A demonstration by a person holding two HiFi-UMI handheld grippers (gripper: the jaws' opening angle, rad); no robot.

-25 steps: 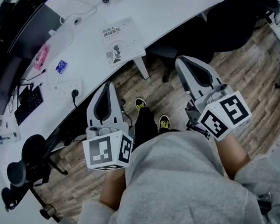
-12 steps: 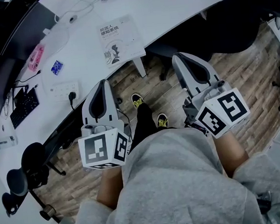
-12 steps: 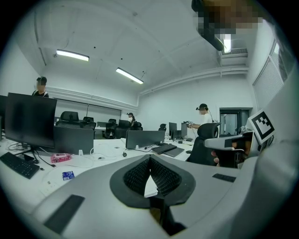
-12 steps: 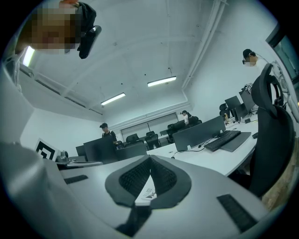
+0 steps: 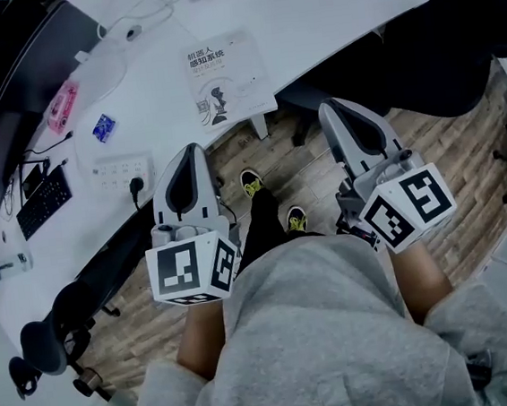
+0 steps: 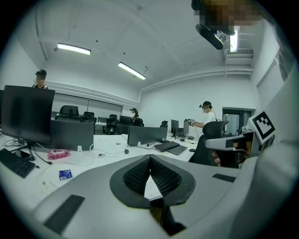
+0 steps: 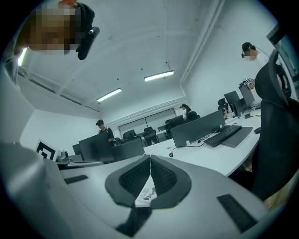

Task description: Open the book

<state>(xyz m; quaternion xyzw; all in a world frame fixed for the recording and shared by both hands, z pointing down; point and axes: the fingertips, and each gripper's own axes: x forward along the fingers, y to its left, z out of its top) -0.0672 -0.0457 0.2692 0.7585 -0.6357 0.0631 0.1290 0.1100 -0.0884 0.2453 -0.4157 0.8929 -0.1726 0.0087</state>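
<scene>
Closed book (image 5: 227, 79) ahead, between my grippers.
My left gripper (image 5: 192, 150) and right gripper (image 5: 330, 108) are pinched shut, empty; book lies at the desk (image 5: 324, 19) edge, long axis running away, left seemingly nearer.

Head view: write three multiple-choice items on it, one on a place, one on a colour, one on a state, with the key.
1. Where does the book lie?
A) on a shelf
B) on the white desk
C) in a drawer
2. What colour is the small packet near the power strip?
A) blue
B) yellow
C) green
3. The book is:
A) open flat
B) standing upright
C) closed
Key: 1 B, it rests by the desk's edge; 2 A, its wrapper shows blue; 3 C, only its cover shows.
</scene>
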